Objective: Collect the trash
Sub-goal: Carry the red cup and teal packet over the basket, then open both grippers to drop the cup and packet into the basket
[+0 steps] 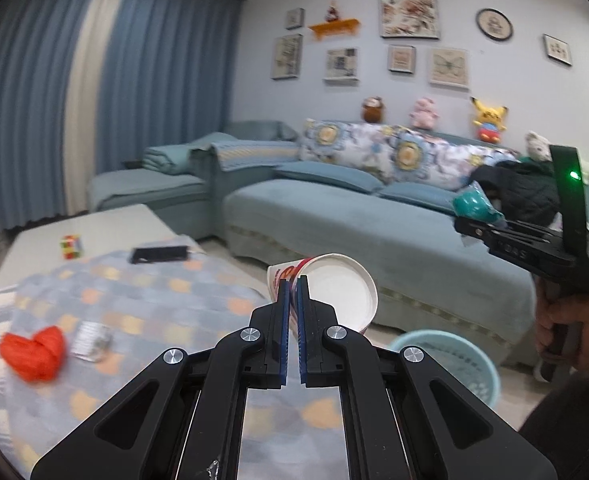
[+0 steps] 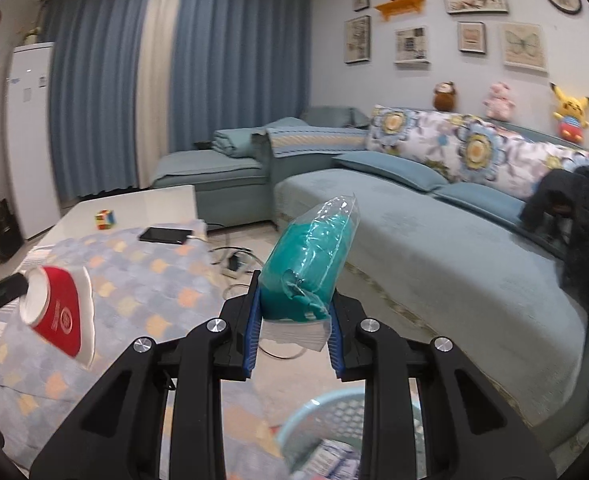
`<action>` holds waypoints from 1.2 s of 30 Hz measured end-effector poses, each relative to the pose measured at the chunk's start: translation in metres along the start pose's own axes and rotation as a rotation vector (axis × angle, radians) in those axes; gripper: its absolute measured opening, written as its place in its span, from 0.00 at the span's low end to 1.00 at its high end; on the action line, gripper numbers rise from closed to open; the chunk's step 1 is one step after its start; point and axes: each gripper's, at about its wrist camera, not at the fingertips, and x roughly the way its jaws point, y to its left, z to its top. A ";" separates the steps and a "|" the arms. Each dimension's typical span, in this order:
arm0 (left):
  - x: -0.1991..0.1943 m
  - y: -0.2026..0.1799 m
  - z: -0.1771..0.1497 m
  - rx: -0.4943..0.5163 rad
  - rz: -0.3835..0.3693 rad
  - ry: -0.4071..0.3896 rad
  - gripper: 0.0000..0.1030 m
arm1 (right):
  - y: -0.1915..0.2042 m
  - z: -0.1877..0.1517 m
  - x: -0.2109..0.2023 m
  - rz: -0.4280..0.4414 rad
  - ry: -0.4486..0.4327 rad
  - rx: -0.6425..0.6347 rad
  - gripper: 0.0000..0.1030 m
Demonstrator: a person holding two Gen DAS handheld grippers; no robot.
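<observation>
My left gripper (image 1: 293, 280) is shut on the rim of a red and white paper cup (image 1: 334, 292) and holds it in the air beside the table; the cup also shows in the right wrist view (image 2: 60, 312). My right gripper (image 2: 294, 322) is shut on a teal tissue pack (image 2: 310, 260) in clear wrap, held above a light blue mesh bin (image 2: 334, 420). The bin also shows in the left wrist view (image 1: 454, 364), below and right of the cup. A crumpled red wrapper (image 1: 34, 350) and a silvery wrapper (image 1: 90, 340) lie on the table's patterned cloth (image 1: 154, 300).
A Rubik's cube (image 1: 71, 246) and a black phone (image 1: 158, 254) lie on the white table (image 1: 106, 224). A blue sofa (image 1: 334, 220) with a black jacket (image 1: 526, 192) stands to the right. Cables and a power strip (image 2: 234, 266) lie on the floor.
</observation>
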 end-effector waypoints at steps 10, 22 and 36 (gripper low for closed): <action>0.045 -0.086 -0.025 -0.027 -0.180 0.077 0.01 | -0.073 -0.046 -0.001 -0.079 0.084 0.040 0.24; 0.114 -0.148 -0.035 -0.023 -0.250 0.188 0.02 | -0.156 -0.065 0.009 -0.072 0.195 0.189 0.24; 0.131 -0.173 -0.045 0.021 -0.246 0.231 0.25 | -0.158 -0.072 0.018 0.006 0.285 0.181 0.37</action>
